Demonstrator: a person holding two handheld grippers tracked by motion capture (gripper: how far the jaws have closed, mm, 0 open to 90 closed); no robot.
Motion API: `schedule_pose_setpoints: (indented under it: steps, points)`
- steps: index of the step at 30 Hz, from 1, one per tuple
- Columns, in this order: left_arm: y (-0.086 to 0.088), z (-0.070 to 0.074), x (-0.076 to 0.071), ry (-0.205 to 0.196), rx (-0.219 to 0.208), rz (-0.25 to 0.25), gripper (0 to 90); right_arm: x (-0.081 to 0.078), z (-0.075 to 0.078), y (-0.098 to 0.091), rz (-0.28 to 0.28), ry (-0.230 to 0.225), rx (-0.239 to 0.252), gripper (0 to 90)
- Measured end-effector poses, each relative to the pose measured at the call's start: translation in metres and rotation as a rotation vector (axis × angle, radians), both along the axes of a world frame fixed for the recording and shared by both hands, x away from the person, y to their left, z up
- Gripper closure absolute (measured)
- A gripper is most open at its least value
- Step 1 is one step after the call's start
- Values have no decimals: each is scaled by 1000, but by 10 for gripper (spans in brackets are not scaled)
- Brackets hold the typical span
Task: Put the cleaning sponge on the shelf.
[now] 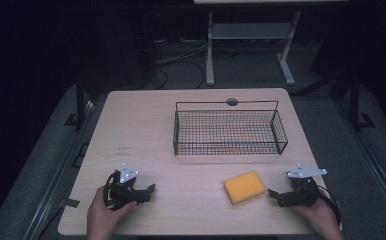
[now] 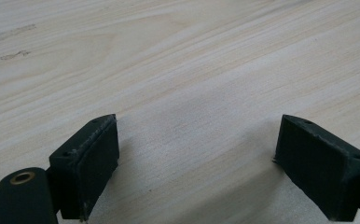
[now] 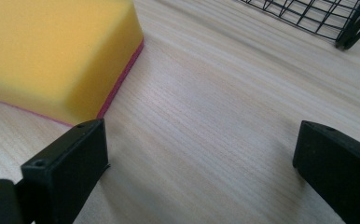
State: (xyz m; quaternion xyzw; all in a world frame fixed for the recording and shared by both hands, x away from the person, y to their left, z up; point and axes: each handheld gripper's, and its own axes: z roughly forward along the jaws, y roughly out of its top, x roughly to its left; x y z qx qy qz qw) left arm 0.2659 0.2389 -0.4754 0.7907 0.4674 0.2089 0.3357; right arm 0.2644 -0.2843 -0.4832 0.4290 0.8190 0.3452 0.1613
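Two hands come in at the near edge of the wooden table, and each one holds a black gripper. That table is the biggest thing, pale with fine wood lines, and it has a few faint marks on its left part. Next in size is the black wire basket, which stands on the far half of the table, well apart from both hands. Nothing lies in it that I can see. Behind the table, a white stand is on the dark floor with some cables. The yellow sponge is smaller. It lies flat on the table near the front, between the two grippers but much closer to the right one. It is a soft block with round corners and a thin red layer at the bottom. Nothing stands between it and the right gripper, just beside it. Its jaws are wide apart with only bare table between them. The left gripper sits low over bare wood, jaws wide apart too, holding nothing.
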Motion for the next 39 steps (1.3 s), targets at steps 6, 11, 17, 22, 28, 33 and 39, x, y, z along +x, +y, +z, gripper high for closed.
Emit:
schedule_pose_setpoints:
  steps: [6, 11, 17, 22, 28, 33, 39]
  points:
    - [0, 0, 0, 0, -1, 1, 126, -1, 3, 0, -8, 16, -5, 85]
    - [0, 0, 0, 0, -1, 2, 127, -5, 12, -4, 2, 58, 9, 232]
    - [0, 0, 0, -1, -2, 3, 127, -16, 26, -2, 56, 86, 39, 598]
    - [0, 0, 0, -1, -2, 3, 127, -20, 29, 3, 94, 107, 47, 766]
    - [0, 0, 0, -1, -1, 3, 127, -27, 31, 9, 142, 123, 58, 896]
    - [0, 0, 0, -1, -2, 4, 127, -28, 28, 17, 178, 140, 62, 896]
    - [0, 0, 0, -1, -2, 4, 128, -26, 25, 25, 202, 154, 66, 896]
